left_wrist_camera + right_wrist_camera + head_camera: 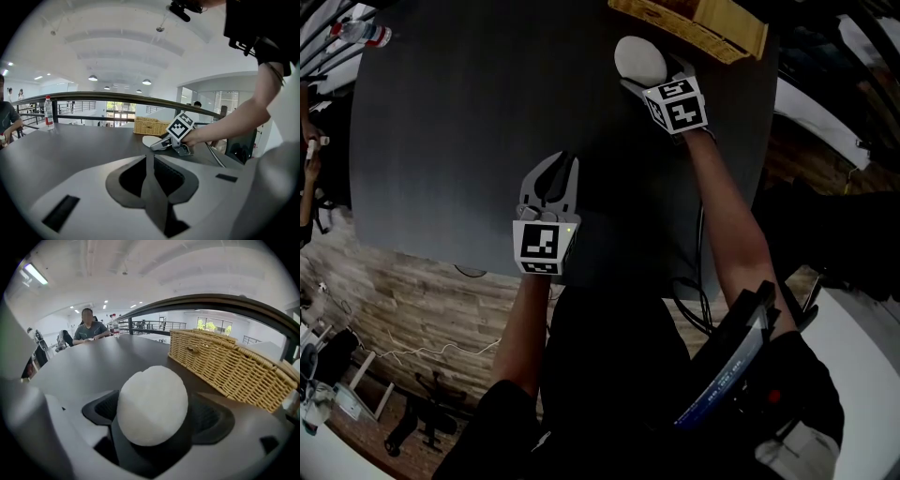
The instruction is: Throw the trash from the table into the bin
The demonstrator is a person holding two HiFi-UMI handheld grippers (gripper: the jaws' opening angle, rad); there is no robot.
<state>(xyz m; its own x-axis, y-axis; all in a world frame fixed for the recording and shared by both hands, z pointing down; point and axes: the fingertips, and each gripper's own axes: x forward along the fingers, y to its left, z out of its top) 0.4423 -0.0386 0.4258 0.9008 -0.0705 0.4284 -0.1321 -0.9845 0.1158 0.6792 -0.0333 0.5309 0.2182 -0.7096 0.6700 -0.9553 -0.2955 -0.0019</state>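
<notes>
Holding two grippers, you have: right gripper (pixel 652 73), jaws spread wide, white ball (pixel 152 404) resting between them on the dark table (pixel 469 141), pads not clamping it; wicker basket (pixel 225 366) just beyond the right jaw; left gripper (pixel 149 161), jaws closed together, nothing between them.

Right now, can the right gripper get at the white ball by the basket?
Probably yes. The white ball already sits between the open jaws of the right gripper, with nothing in between. The wicker basket stands off to one side, clear of the jaws.
</notes>
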